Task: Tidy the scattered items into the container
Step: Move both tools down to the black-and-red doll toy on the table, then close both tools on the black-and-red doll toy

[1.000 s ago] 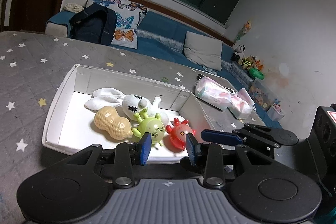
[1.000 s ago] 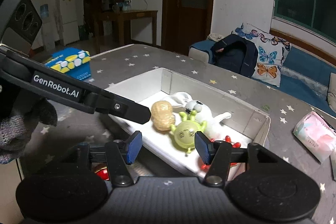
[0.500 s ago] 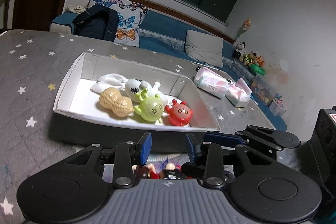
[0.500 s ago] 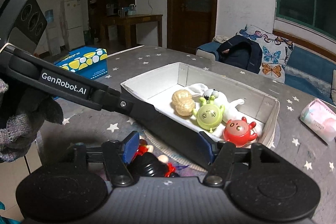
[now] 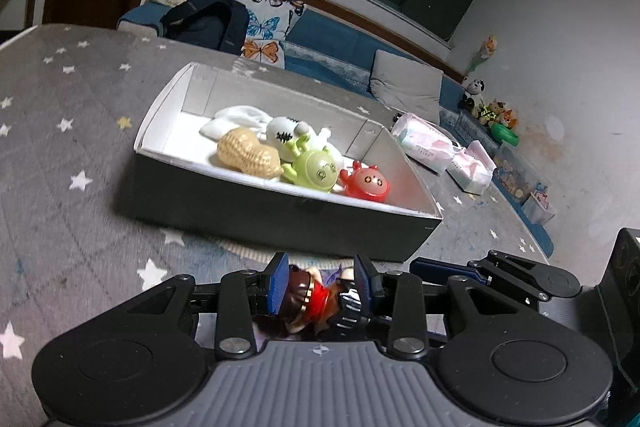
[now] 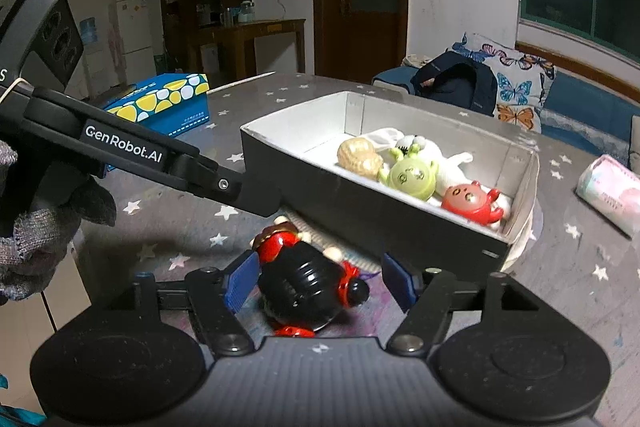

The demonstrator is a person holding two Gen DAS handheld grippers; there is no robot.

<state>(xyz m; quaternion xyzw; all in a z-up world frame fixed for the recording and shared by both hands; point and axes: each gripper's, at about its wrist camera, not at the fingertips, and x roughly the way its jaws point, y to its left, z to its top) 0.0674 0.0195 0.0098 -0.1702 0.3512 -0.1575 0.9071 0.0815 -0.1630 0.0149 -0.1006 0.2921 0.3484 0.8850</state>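
A grey tablecloth (image 5: pixel 60 167) dotted with white stars covers the table. On it sits the open box (image 5: pixel 256 203), dark outside and white inside, holding a tan peanut toy (image 5: pixel 248 153), a white plush (image 5: pixel 286 133), a green round bug toy (image 5: pixel 314 169) and a red round crab toy (image 5: pixel 366 183), all lying close together along the box floor.

In front of the near wall of the box, on the cloth, lies the one item outside the box: a figurine (image 6: pixel 308 283) on its side. It has a glossy black ribbed body, a red upper part with a gold band, pale small hands and red feet.

The left gripper (image 5: pixel 320 283) has its blue pads (image 5: pixel 278 281) on either side of the figurine at a narrow gap; from its own view I cannot tell whether they press on it. In the right wrist view its dark arm crosses from the left, its tip above the figurine's head.

The right gripper (image 6: pixel 320 279) straddles the figurine; its jaws are opening, standing about half apart. Its left pad (image 6: pixel 242 279) is just beside the black body, the right pad (image 6: pixel 396 281) clearly apart from it, so nothing is gripped.

A grey knit glove (image 6: pixel 36 227) shows at the left edge. Farther off on the table lie a blue and yellow tissue box (image 6: pixel 164 99) and a pink tissue pack (image 6: pixel 612 195).
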